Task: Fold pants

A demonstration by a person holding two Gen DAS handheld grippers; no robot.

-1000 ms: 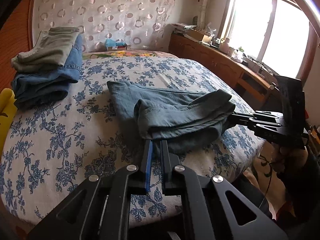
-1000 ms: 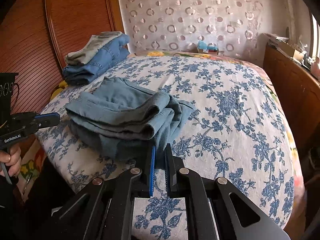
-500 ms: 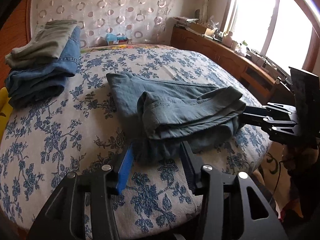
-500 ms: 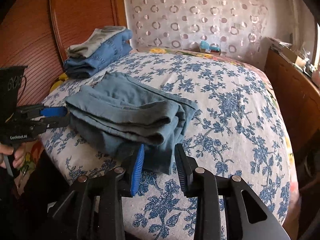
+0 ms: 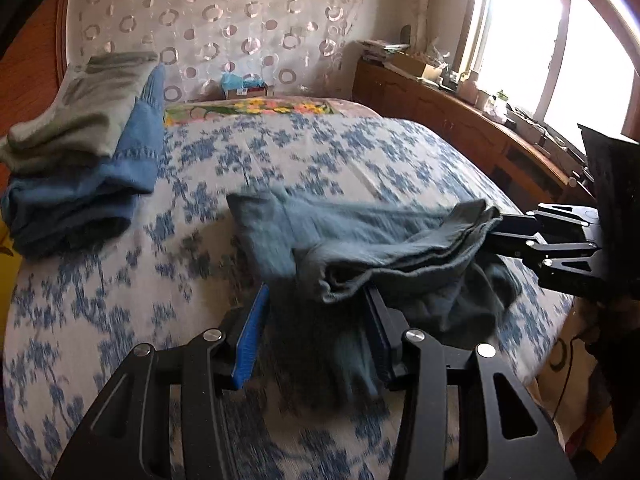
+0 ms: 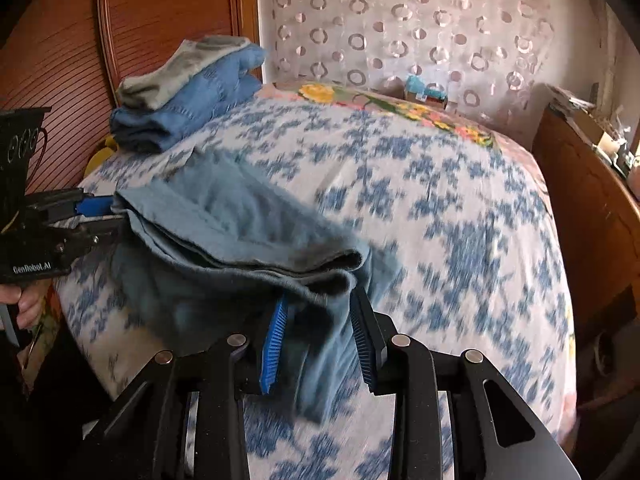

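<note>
Bedroom. Bed [image 5: 360, 152] with blue-flowered cover; wooden headboard [image 6: 168, 8] on the left; curtain with ring pattern behind; low wooden cabinet [image 5: 460, 128] under a bright window on the right.

1. Stack of folded garments [image 5: 84, 152], grey piece on top of blue denim, at the bed's far left corner by the headboard. Well apart from the work.

2. Left gripper [image 5: 316, 320], at the near edge of the bed. Jaws parted and released; a dark fold of cloth lies between them, the pads not pressing it.

3. Pants [image 5: 380, 248], blue-grey, folded into a thick bundle of several layers, lying at the near edge of the bed between the two tools; one loose flap hangs over the edge. Soft, limp, moderately heavy, not slippery, judging by the drape. Layers likely to slide apart if taken singly; best hold is across the whole stacked edge at both ends.

4. Right gripper [image 6: 318, 328], at the bundle's right end. Jaws spread, cloth hanging between them, no clamping seen.
</note>
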